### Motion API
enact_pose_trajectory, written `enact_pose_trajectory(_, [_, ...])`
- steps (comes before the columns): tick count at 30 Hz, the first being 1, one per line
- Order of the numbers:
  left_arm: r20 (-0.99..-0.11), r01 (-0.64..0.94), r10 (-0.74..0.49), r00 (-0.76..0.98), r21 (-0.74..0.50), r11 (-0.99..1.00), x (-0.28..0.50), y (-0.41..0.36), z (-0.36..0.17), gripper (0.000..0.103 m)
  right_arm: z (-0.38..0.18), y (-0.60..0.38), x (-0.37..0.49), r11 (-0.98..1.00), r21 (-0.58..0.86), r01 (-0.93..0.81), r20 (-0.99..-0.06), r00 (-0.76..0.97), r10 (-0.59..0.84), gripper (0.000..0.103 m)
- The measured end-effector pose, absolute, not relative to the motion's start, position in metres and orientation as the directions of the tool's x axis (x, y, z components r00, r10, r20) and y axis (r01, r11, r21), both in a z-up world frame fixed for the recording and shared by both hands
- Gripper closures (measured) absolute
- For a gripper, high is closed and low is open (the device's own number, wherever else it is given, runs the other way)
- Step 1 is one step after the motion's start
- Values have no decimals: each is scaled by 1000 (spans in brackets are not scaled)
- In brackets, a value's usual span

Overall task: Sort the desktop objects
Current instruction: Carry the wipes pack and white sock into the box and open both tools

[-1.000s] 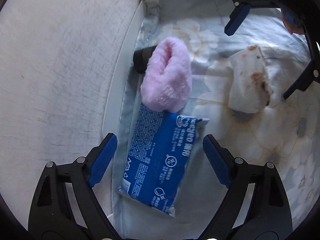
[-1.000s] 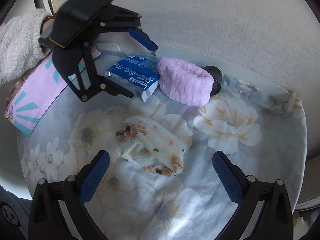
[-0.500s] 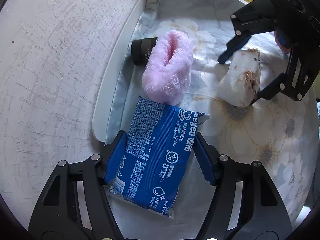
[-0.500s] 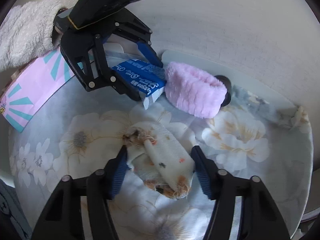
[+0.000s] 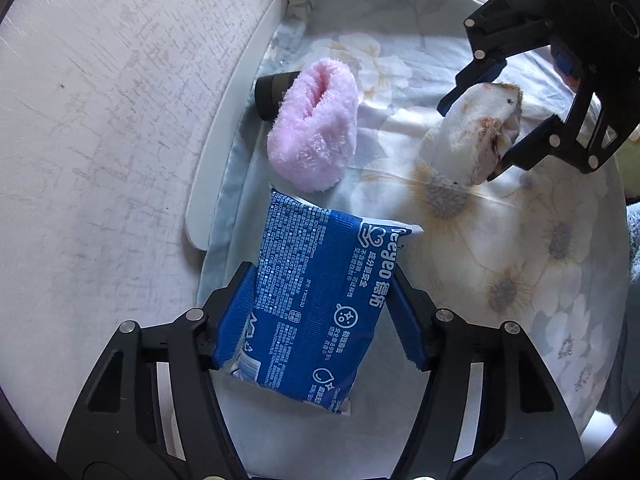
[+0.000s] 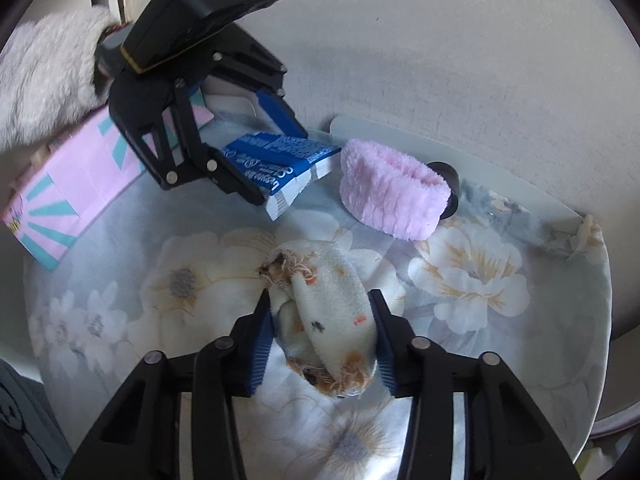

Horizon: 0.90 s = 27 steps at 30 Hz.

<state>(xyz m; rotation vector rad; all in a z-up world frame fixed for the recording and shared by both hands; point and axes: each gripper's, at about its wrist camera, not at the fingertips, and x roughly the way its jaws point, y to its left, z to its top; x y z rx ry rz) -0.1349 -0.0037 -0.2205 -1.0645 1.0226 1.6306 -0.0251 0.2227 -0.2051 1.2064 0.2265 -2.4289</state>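
Gripping blue wipes pack (image 5: 316,308) in our left gripper (image 5: 320,316), jaws having just been closing, pads pressing its sides | clamping folded spotted cloth (image 6: 324,320) in our right gripper (image 6: 322,340), jaws likewise just closing | both over floral-cloth tray (image 5: 224,168) | pink fluffy band (image 5: 314,136) half hiding dark cylinder (image 5: 272,94) behind it.

left gripper (image 5: 320,316) angled steeply down, jaws just closed on load, right gripper (image 6: 322,344) likewise clamped
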Motion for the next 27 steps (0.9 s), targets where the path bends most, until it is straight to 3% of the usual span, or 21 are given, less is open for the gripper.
enact_pose_trajectory(13, [-922,-942,284,-264,184,-279,-95,21,-154,43,-132,216,12,-898,9,441,-803,-532,-269,66])
enact_pose_trajectory(27, [-887,-886,216,-408,327,-329,-29,-5,-34,43,-72,203,-45,-851,28,524,-829,-463,-312,66])
